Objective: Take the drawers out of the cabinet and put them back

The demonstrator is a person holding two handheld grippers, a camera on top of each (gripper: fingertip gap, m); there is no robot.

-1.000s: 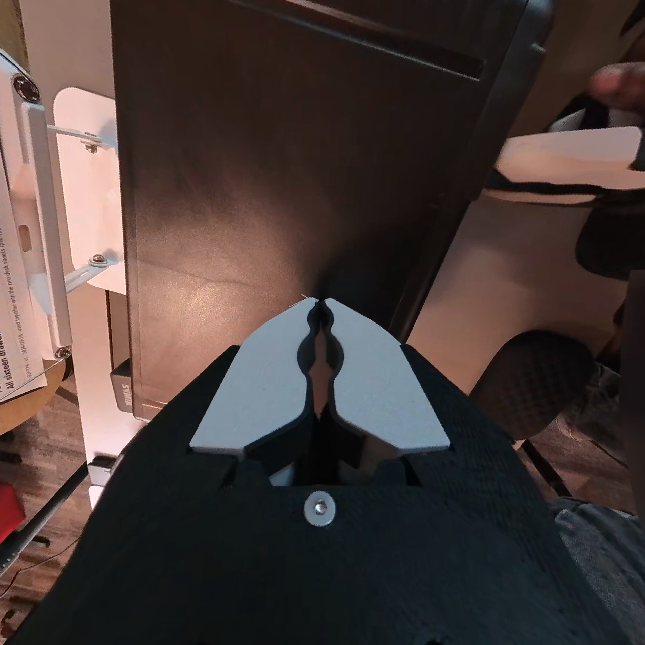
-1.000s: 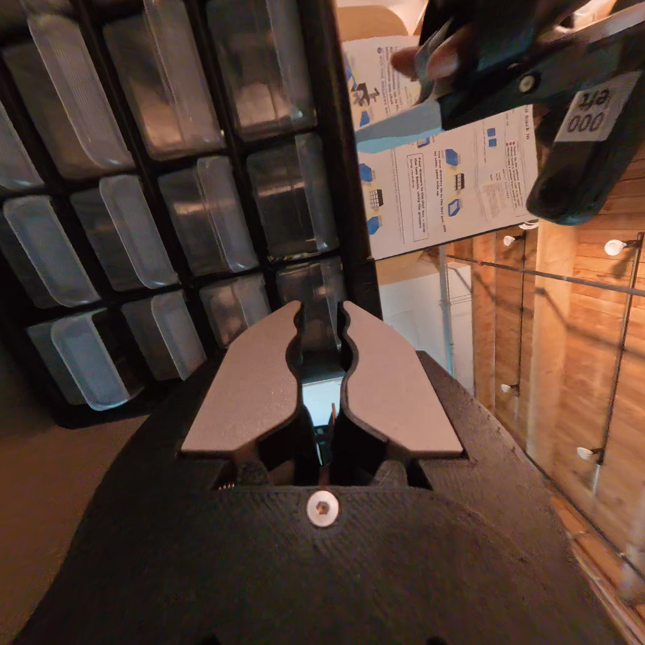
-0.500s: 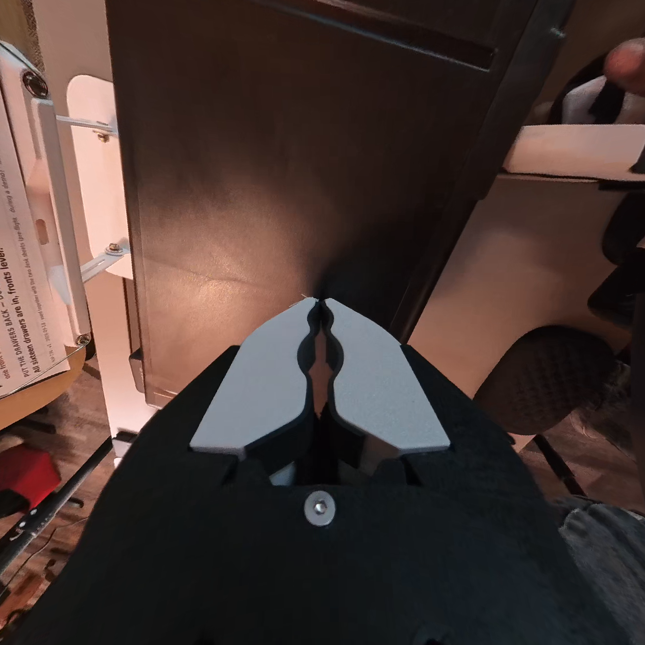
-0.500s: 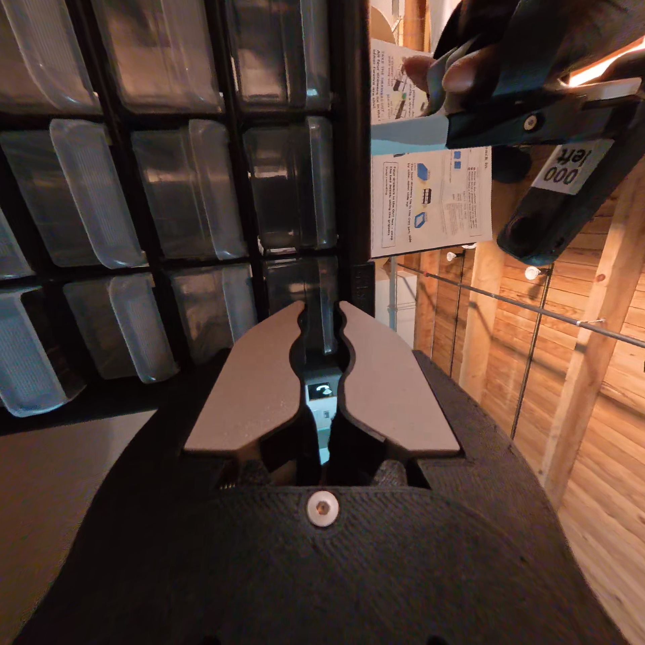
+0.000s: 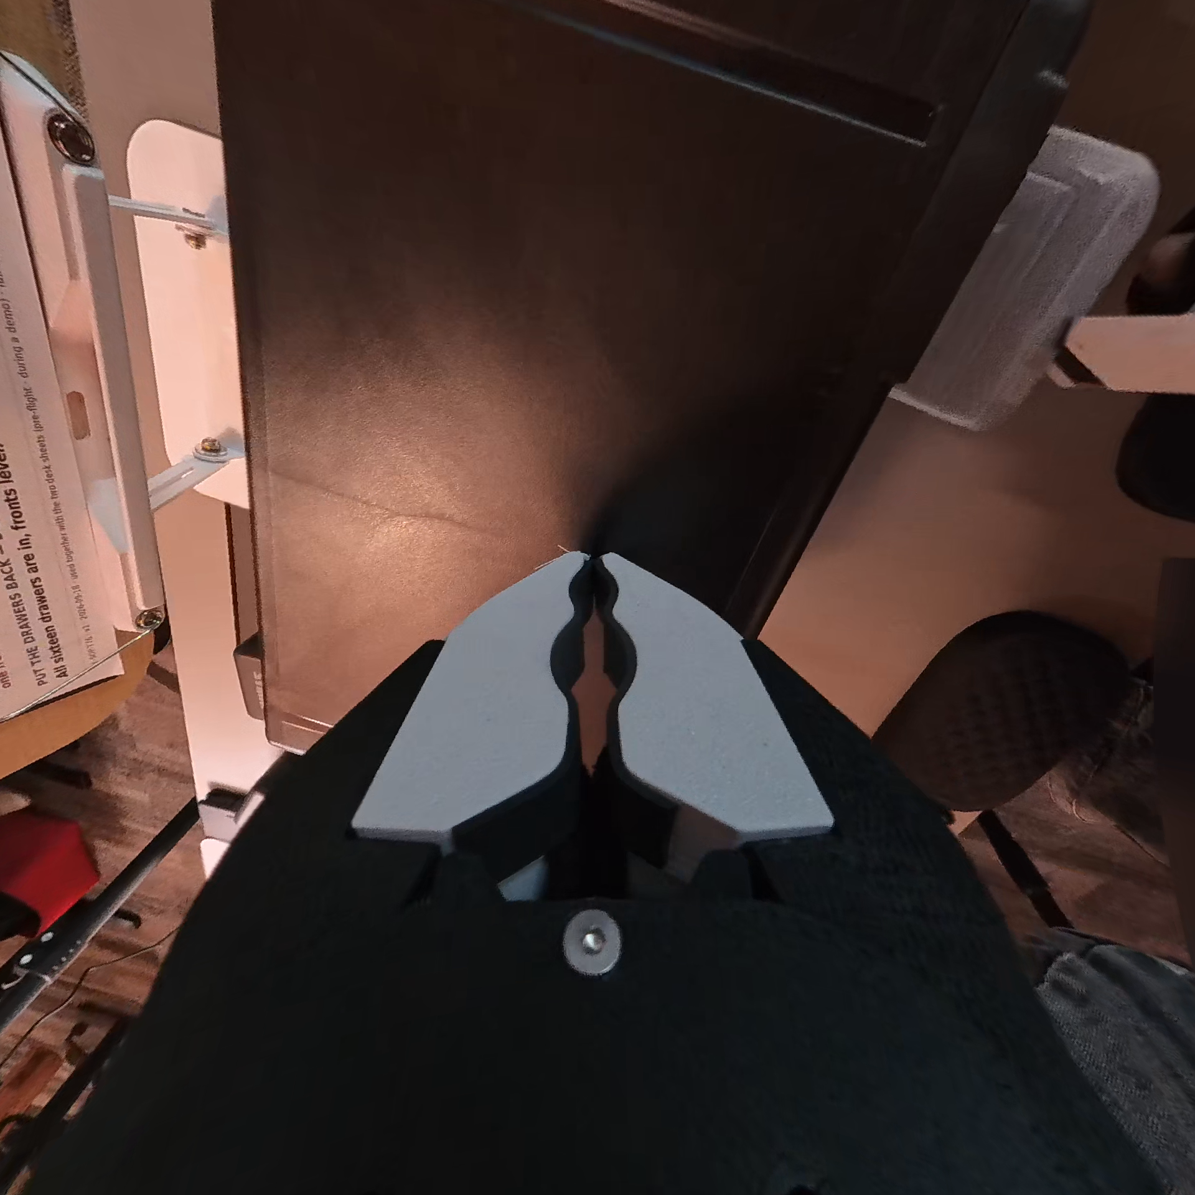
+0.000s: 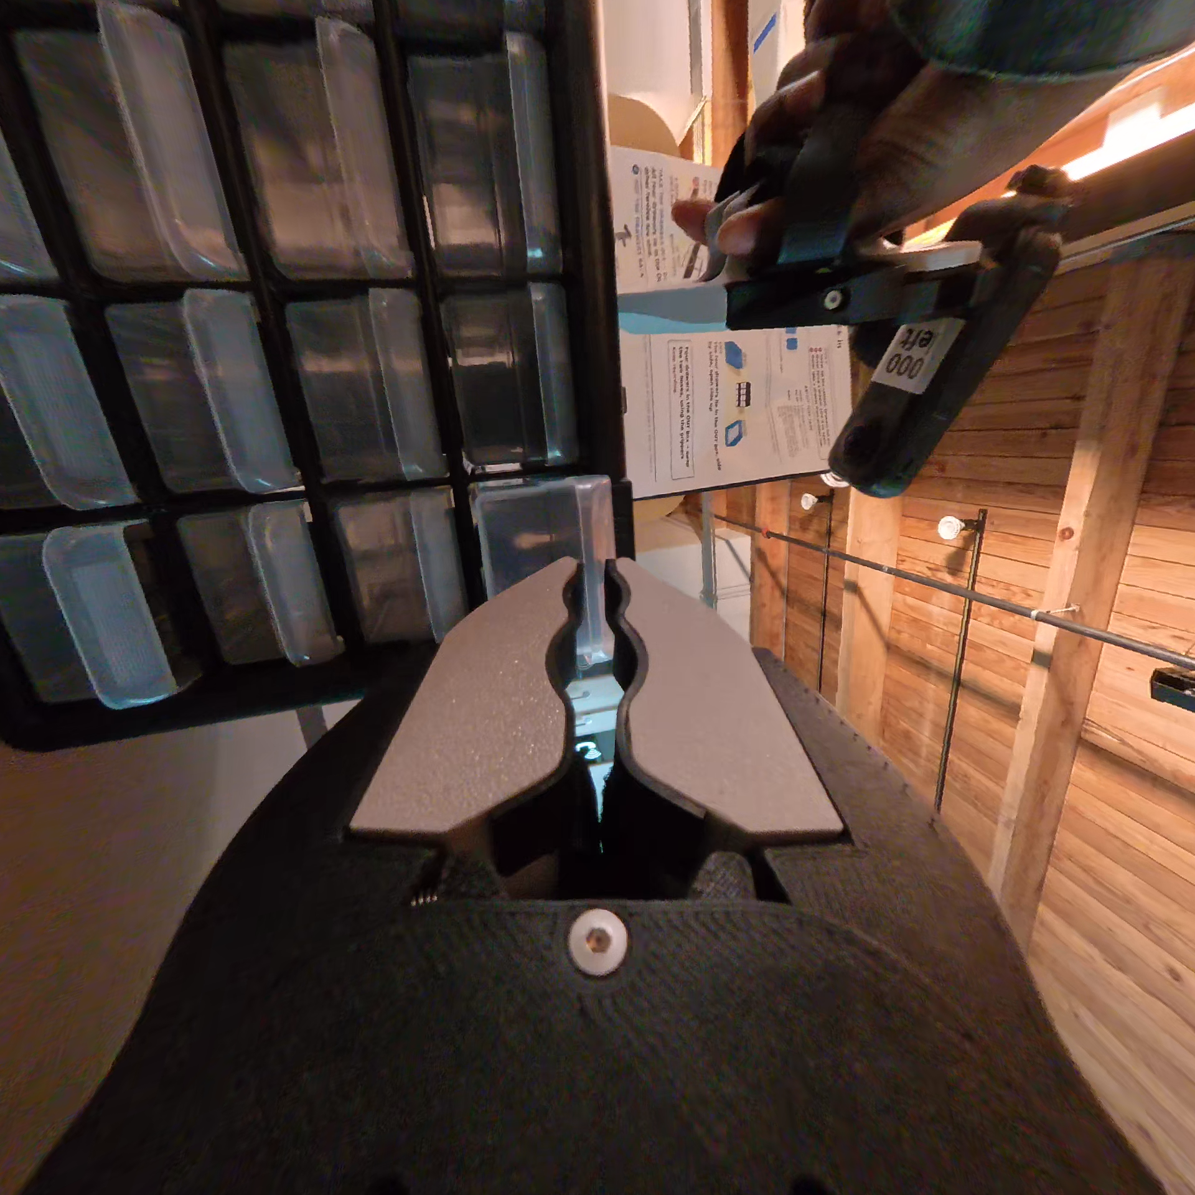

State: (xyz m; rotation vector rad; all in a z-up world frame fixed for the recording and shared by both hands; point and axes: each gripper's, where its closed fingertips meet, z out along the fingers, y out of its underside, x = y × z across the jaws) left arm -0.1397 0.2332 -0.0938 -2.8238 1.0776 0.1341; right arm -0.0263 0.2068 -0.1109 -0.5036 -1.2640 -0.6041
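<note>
The black cabinet (image 6: 585,271) holds several clear plastic drawers. My right gripper (image 6: 593,566) is shut on the handle tab of the corner drawer (image 6: 530,537), which sticks out a little from its slot. In the left wrist view that drawer (image 5: 1034,278) juts past the cabinet's front edge with a right gripper finger (image 5: 1138,352) on it. My left gripper (image 5: 592,557) is shut and empty, its tips pressed against the cabinet's dark side panel (image 5: 517,323). It also shows in the right wrist view (image 6: 672,310), held by a hand, touching the cabinet's side.
A printed sheet on a white stand (image 5: 39,452) sits beside the cabinet; it also shows in the right wrist view (image 6: 743,401). A wooden plank wall (image 6: 1067,646) lies beyond. A dark chair armrest (image 5: 1009,705) and a red object (image 5: 39,866) are near the floor.
My right gripper has closed on the corner drawer's handle tab, and the drawer now stands out from its slot. My left gripper has stayed shut against the cabinet's side.
</note>
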